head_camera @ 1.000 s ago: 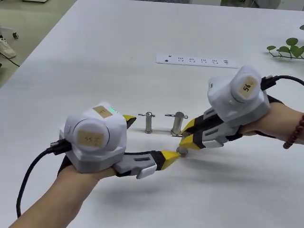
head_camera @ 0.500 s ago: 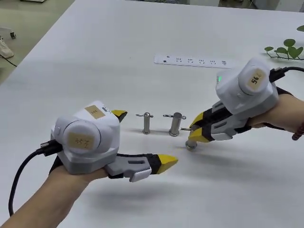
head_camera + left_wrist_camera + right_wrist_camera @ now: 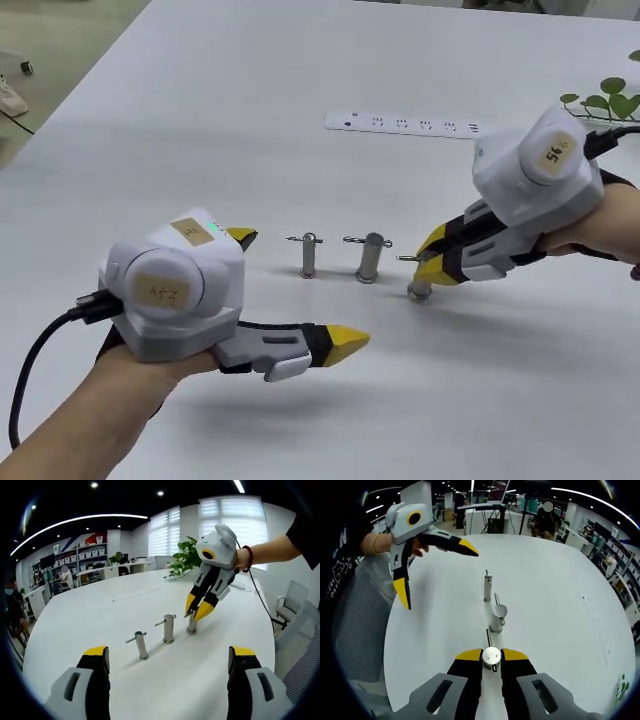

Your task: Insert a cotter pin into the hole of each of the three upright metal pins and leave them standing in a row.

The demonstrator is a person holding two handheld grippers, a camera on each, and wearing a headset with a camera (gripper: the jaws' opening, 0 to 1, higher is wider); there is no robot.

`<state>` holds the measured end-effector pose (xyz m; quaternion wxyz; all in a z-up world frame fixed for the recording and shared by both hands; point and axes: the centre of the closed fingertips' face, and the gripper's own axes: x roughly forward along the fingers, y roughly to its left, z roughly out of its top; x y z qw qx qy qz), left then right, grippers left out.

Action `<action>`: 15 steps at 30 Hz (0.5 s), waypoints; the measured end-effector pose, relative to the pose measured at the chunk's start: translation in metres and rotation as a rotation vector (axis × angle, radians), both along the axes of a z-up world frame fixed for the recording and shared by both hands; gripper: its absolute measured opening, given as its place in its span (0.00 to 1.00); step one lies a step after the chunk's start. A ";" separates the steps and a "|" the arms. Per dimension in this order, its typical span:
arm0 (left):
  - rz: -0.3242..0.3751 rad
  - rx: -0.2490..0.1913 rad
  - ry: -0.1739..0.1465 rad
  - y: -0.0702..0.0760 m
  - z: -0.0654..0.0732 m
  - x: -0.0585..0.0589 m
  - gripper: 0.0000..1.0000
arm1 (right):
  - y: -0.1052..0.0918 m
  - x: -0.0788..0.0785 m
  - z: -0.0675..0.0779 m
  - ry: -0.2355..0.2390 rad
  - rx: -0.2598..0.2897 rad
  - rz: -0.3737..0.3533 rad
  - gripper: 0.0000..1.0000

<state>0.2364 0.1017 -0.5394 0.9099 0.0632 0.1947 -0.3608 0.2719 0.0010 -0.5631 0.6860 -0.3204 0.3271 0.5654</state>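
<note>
While the left tool [image 3: 296, 288] gapes empty, the right tool [image 3: 432, 262] pinches the third pin [image 3: 419, 290].

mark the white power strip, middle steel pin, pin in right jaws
white power strip [image 3: 400, 126], head view, top face
middle upright steel pin [image 3: 369, 262], head view, shaft
gripped steel pin [image 3: 491, 656], right gripper view, round head
</note>
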 end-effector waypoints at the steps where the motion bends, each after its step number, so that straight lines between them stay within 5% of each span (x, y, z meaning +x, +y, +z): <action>1: -0.001 0.000 0.000 0.000 0.000 0.000 0.98 | 0.000 0.002 0.000 -0.001 0.001 -0.002 0.08; 15: 0.001 -0.002 -0.008 0.003 0.001 0.001 0.96 | -0.003 0.017 -0.003 0.001 -0.009 -0.010 0.08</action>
